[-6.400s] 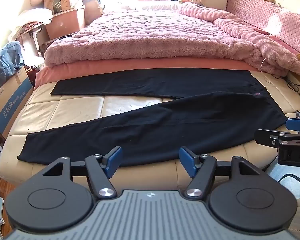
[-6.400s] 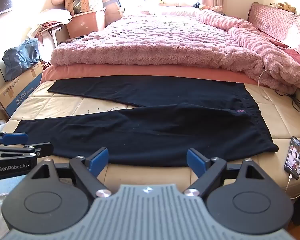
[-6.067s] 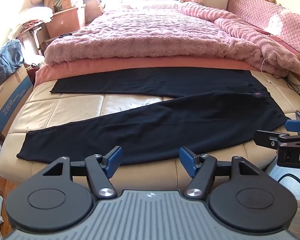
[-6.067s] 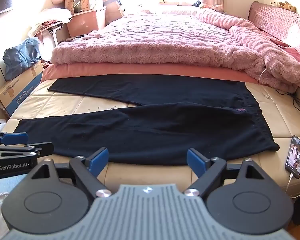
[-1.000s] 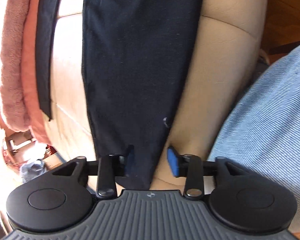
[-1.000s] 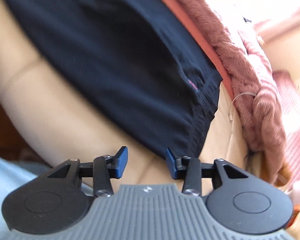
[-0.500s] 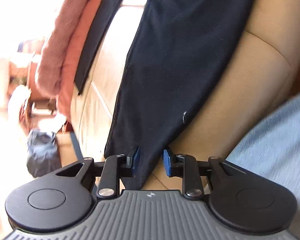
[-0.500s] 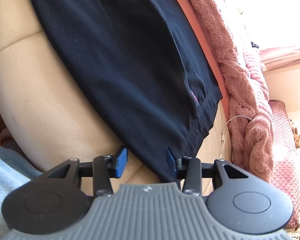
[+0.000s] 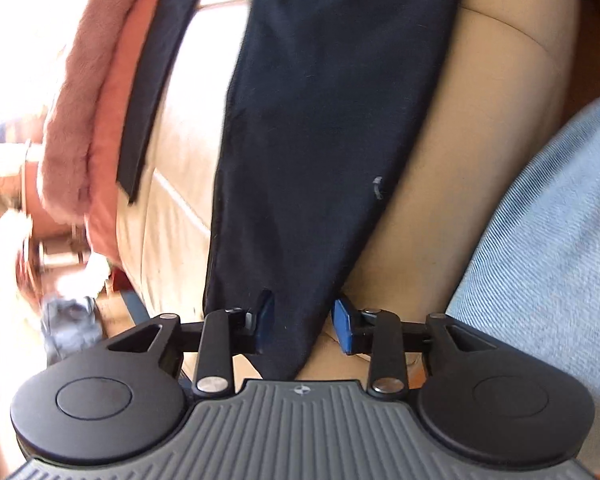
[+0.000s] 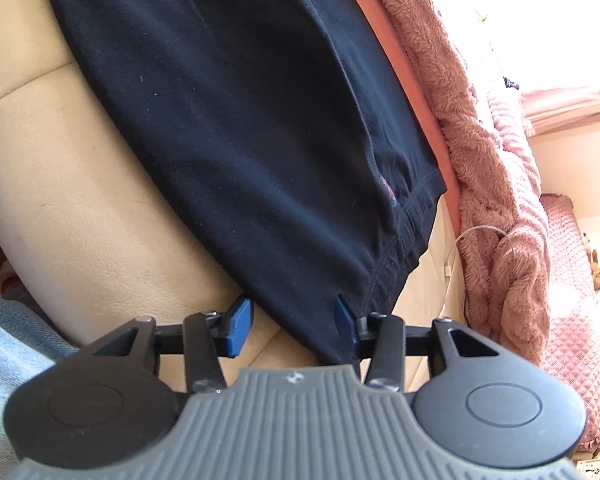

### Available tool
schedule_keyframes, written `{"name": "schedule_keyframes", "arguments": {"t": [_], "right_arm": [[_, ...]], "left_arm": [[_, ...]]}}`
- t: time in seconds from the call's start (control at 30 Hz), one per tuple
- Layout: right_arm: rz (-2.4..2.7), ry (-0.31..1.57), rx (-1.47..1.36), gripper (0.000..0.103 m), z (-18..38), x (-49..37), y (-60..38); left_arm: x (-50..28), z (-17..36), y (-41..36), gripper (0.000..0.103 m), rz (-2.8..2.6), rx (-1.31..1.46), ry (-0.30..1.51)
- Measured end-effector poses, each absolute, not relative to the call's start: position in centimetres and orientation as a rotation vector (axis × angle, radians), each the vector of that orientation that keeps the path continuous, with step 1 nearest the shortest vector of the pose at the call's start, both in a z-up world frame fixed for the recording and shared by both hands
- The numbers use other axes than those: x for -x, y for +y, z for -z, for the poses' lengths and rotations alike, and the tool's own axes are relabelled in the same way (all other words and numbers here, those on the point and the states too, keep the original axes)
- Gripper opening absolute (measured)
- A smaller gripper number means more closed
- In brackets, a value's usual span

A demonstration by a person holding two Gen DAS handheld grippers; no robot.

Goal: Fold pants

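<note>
Black pants point(image 9: 320, 120) lie spread on the beige leather bed end. In the left wrist view the near leg's cuff end passes between the blue pads of my left gripper point(image 9: 306, 322), whose jaws stand partly open around the cloth. The other leg point(image 9: 156, 80) lies further off by the pink blanket. In the right wrist view the waistband corner of the pants point(image 10: 260, 120) runs between the pads of my right gripper point(image 10: 292, 326), whose jaws are apart around the cloth.
A fluffy pink blanket point(image 10: 480, 140) and salmon sheet point(image 9: 112, 128) border the pants. A white cable point(image 10: 452, 256) lies near the waistband. The person's blue jeans point(image 9: 540, 260) are close beside the left gripper. Clutter stands on the floor point(image 9: 68, 320) beyond the bed end.
Both grippers moved from above the bed edge down to the pants' ends. In the last second each slid onto the cloth edge; the left jaws narrowed, then opened slightly.
</note>
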State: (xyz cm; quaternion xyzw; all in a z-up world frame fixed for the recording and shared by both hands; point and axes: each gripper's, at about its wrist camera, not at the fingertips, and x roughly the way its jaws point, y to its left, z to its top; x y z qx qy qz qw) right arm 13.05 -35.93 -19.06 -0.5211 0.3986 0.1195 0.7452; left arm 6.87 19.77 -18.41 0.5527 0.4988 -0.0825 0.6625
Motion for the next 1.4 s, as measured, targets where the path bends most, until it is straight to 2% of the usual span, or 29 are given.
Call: {"name": "schedule_keyframes", "arguments": {"t": [0.03, 0.07, 0.23, 0.33, 0.37, 0.4, 0.43, 0.67, 0.93, 1.2, 1.4], "right_arm": [[-0.273, 0.859, 1.156, 0.04, 19.2, -12.8, -36.1], [-0.284, 0.845, 1.175, 0.04, 19.3, -12.6, -36.1], [-0.346, 0.797, 1.268, 0.038, 19.6, -12.0, -36.0], [-0.395, 0.769, 1.322, 0.026, 19.9, -11.6, -35.7], [-0.413, 0.764, 1.34, 0.017, 20.0, -11.4, -35.6], [-0.422, 0.764, 1.346, 0.003, 20.1, -11.4, -35.6], [-0.425, 0.759, 1.341, 0.0, 20.1, -11.4, -35.6], [-0.348, 0.677, 1.231, 0.0, 17.6, -11.9, -35.7], [-0.267, 0.625, 1.075, 0.0, 12.7, -16.3, -36.1], [-0.198, 0.605, 0.879, 0.0, 7.1, -26.6, -35.7], [-0.184, 0.673, 0.816, 0.0, 7.6, -36.0, -35.1]], "left_arm": [[-6.9, 18.2, 19.7, 0.026, 0.15, -1.182, 1.142], [-7.5, 17.7, 20.0, 0.02, 0.101, -1.107, 1.148], [-9.2, 15.5, 21.3, 0.017, -0.11, -0.776, 1.128], [-10.1, 14.7, 21.6, 0.008, -0.164, -0.7, 1.109], [-10.2, 14.4, 21.6, 0.006, -0.178, -0.685, 1.101], [-10.2, 14.1, 21.6, 0.004, -0.192, -0.667, 1.094], [-10.2, 13.8, 21.6, 0.002, -0.205, -0.647, 1.088], [-10.2, 11.1, 20.8, 0.001, -0.312, -0.55, 0.999], [-14.4, 6.4, 21.7, 0.0, -0.406, -0.471, 0.888], [-23.0, 2.3, 22.7, 0.0, -0.475, -0.421, 0.831], [-31.5, 3.3, 23.7, 0.0, -0.485, -0.385, 0.897]]}}
